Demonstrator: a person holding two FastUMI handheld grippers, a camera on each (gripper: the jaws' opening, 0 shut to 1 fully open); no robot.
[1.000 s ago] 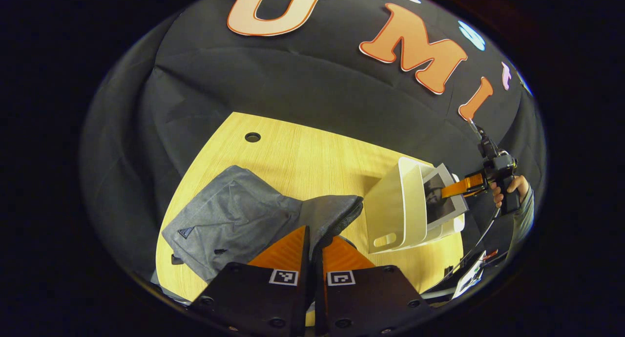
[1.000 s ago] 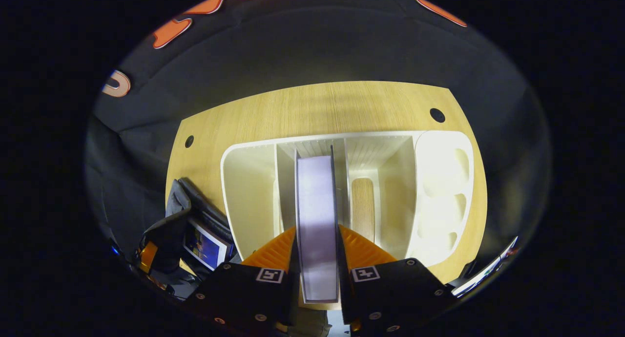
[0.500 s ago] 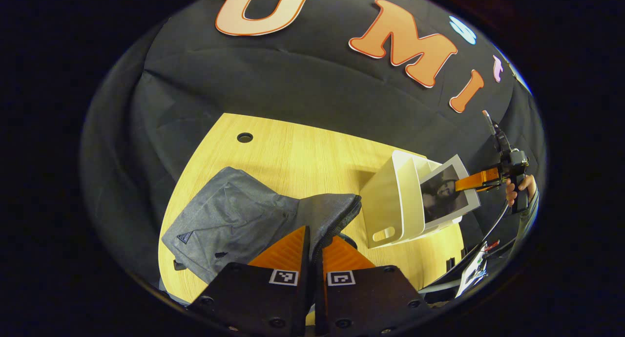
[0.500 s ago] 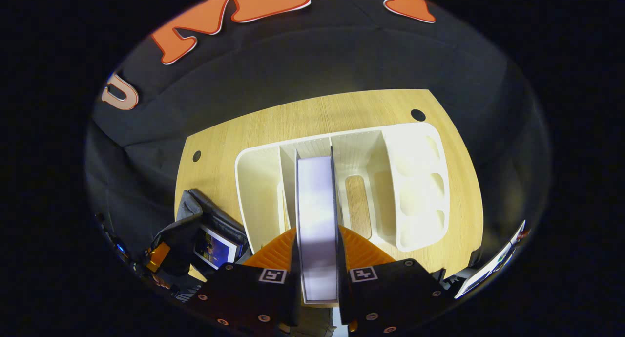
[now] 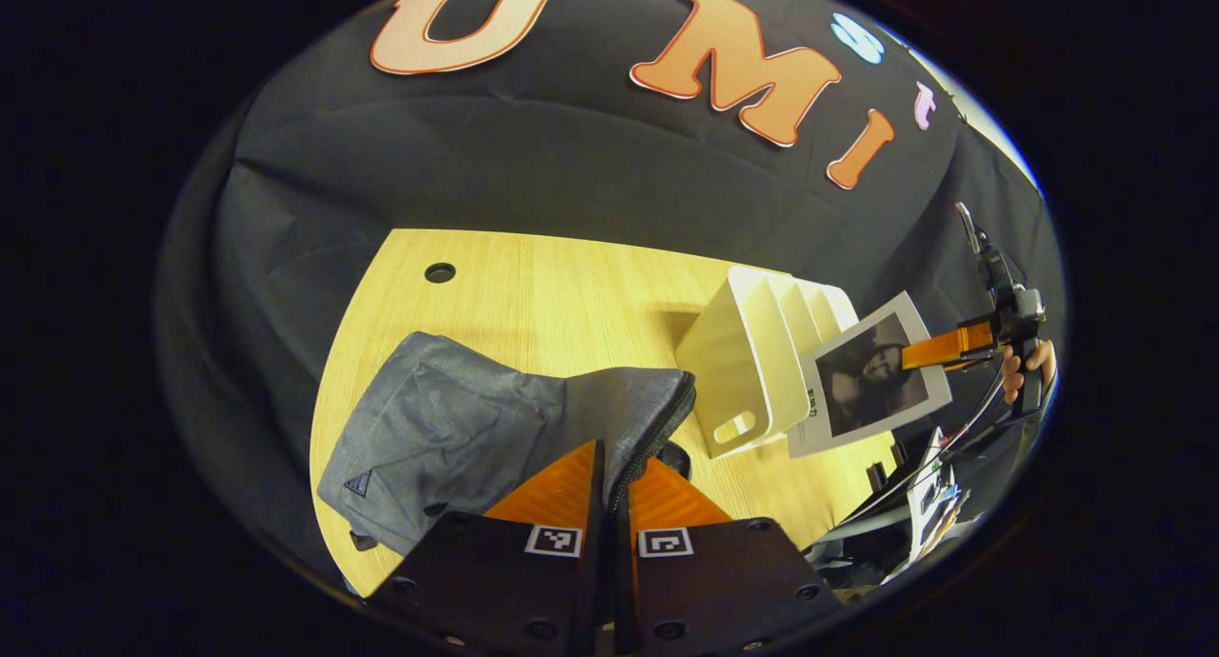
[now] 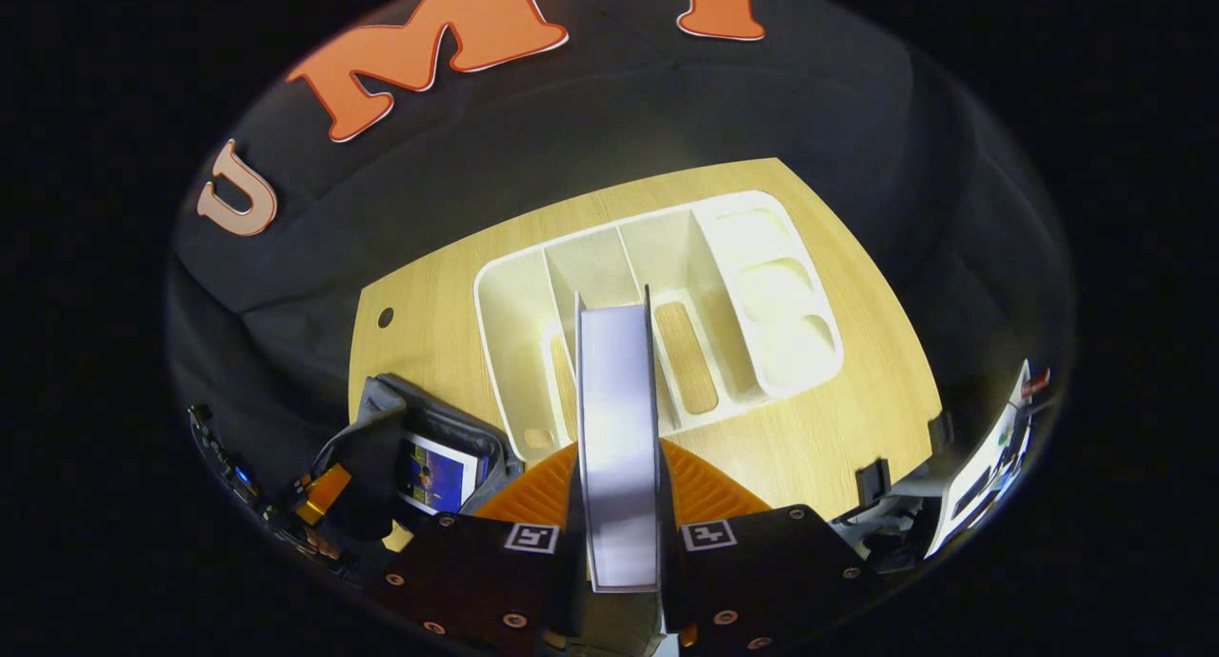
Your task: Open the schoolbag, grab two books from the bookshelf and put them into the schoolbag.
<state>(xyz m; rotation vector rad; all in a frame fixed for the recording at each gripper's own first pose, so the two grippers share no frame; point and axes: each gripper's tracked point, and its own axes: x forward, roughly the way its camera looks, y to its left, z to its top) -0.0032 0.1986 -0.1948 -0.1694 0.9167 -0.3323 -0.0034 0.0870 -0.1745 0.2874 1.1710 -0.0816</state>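
The book (image 6: 617,438) has come up out of the white bookshelf (image 6: 743,286) in the last second: earlier its lower part was still sunk between the dividers, and now it hangs clear above the shelf's front rim, over the tabletop (image 6: 857,428) strip near the front edge. The right gripper (image 6: 619,543) carries it with its fingers pinching the covers from both sides. In the left gripper view the same book (image 5: 871,376) shows as a flat cover beside the shelf (image 5: 752,362), held at its edge by the far gripper (image 5: 938,348). This likely means the pull-out is done and the carry to the schoolbag (image 5: 476,428) comes next. The book stands on edge, page block facing the right camera, its long axis running straight ahead along the fingers toward the back edge of the tabletop. The left gripper (image 5: 609,490) has its fingers pressed together on the zippered lip of the grey bag, apparently holding the mouth open at the left front corner, though the pinch itself is partly hidden. Inside the bag (image 6: 381,438) a first book (image 6: 433,474) already lies, so this seems to be the second one.
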